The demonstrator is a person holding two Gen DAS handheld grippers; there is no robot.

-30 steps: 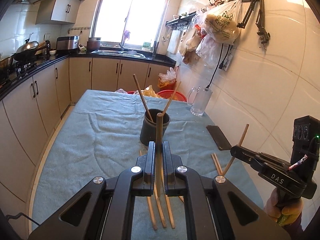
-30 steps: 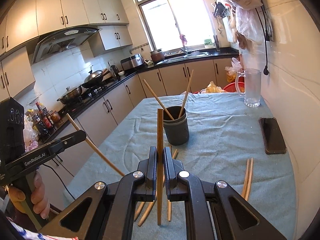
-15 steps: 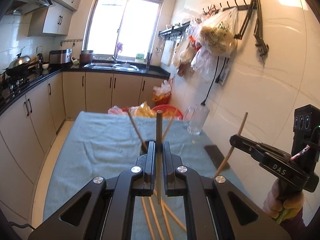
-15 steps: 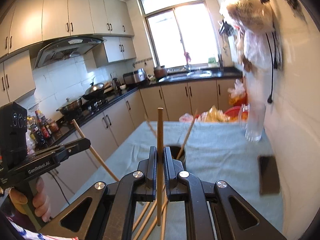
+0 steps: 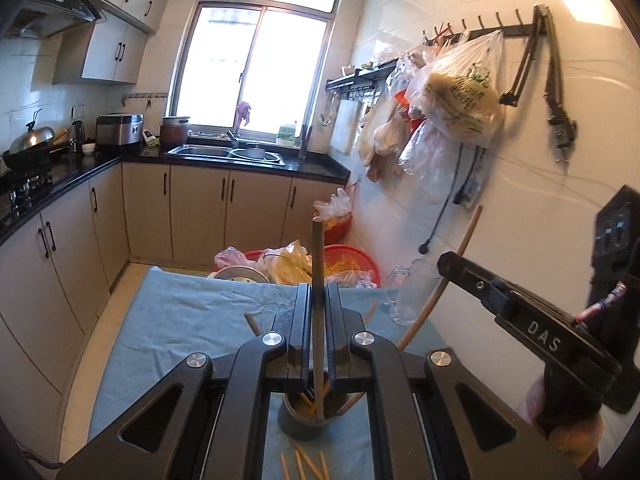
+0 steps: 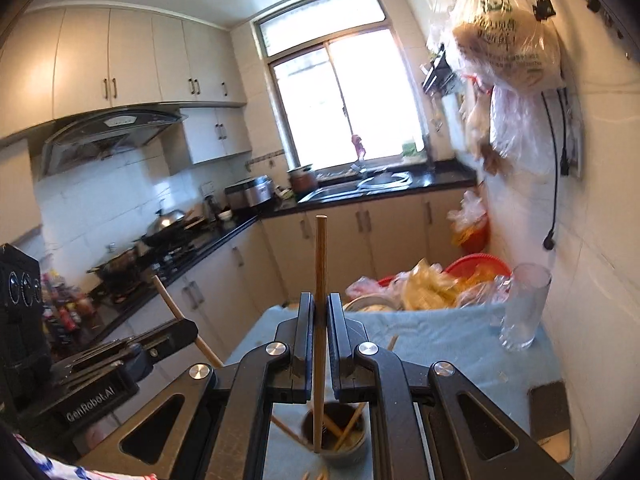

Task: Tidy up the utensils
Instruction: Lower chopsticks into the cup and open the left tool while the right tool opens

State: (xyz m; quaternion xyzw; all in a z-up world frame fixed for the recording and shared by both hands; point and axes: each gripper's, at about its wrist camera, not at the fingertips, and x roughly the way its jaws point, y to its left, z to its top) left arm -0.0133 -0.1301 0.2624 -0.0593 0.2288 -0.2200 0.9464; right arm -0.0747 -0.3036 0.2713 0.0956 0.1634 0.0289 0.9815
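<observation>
Above the blue-clothed table in a kitchen, both tongs each pinching an upright chopstick.

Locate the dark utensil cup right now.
The dark utensil cup stands on the blue tablecloth, low centre in both wrist views, below both tools; loose chopsticks lie just nearer.

holder: I see a dark round cup upright on the blue cloth, a few chopsticks leaning inside
left chopstick: wooden, near vertical, tip over the cup mouth
right chopstick: wooden, upright, tip over the cup
loose chopsticks: flat on the cloth, just beside the cup
</observation>
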